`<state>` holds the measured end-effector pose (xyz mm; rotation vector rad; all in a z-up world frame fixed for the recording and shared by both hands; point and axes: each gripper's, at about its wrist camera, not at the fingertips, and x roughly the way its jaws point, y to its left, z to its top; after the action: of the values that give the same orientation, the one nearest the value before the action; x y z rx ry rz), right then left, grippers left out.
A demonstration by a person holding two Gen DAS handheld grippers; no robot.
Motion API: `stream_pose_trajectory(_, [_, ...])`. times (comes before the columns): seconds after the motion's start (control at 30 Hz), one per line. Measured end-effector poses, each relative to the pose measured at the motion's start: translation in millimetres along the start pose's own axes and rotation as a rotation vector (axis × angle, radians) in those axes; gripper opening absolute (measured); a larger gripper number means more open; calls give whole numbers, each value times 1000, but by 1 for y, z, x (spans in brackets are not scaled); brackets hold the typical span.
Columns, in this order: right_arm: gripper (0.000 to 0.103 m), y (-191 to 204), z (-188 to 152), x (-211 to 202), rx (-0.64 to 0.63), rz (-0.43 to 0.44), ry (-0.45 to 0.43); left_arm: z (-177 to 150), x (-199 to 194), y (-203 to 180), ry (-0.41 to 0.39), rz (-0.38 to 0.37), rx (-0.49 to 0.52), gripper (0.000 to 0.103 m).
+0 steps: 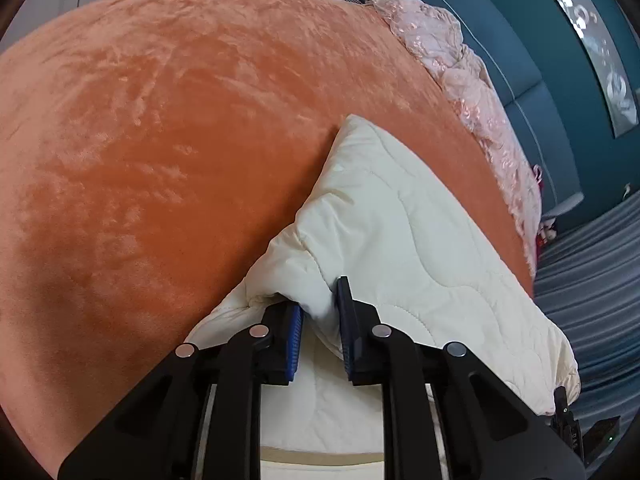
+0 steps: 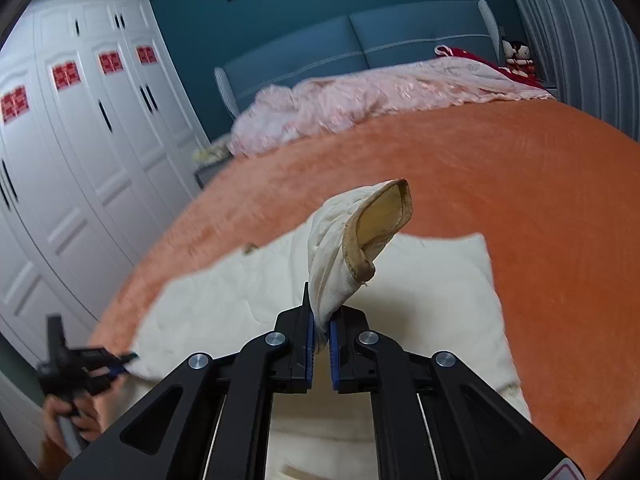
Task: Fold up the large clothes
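A cream quilted garment (image 1: 404, 232) lies partly folded on an orange plush bedspread (image 1: 160, 140). My left gripper (image 1: 320, 312) is shut on a bunched fold at its near edge. In the right wrist view the garment (image 2: 432, 292) spreads flat on the bedspread (image 2: 540, 208). My right gripper (image 2: 320, 328) is shut on a sleeve whose tan-lined cuff (image 2: 380, 224) stands up above the fingers. The left gripper (image 2: 120, 360) also shows at the lower left of that view, at the garment's left corner.
A pink lacy cover (image 2: 360, 100) is heaped at the head of the bed against a blue headboard (image 2: 360, 40). White wardrobe doors (image 2: 72, 140) stand to the left. A doll (image 2: 518, 60) sits by the grey curtain (image 2: 568, 32).
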<state>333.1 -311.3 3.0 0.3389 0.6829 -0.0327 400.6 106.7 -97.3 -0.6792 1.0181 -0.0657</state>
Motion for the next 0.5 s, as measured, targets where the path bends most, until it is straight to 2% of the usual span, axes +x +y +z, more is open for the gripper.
stream_pose_trajectory(0.1, [5, -28, -39, 36, 76, -50, 151, -12, 8, 1, -3, 57, 52, 15])
stream_pose_trajectory(0.13, [5, -35, -49, 44, 108, -52, 175, -14, 8, 1, -10, 66, 69, 15])
stream_pose_trajectory(0.23, [5, -43, -65, 54, 138, -59, 183, -20, 12, -5, -42, 107, 146, 15])
stream_pose_trajectory(0.37, [5, -36, -74, 60, 92, -97, 181, -29, 19, -11, -86, 158, 235, 15])
stream_pose_trajectory(0.5, [5, -38, -75, 63, 97, -92, 184, -38, 20, -17, -122, 205, 304, 16])
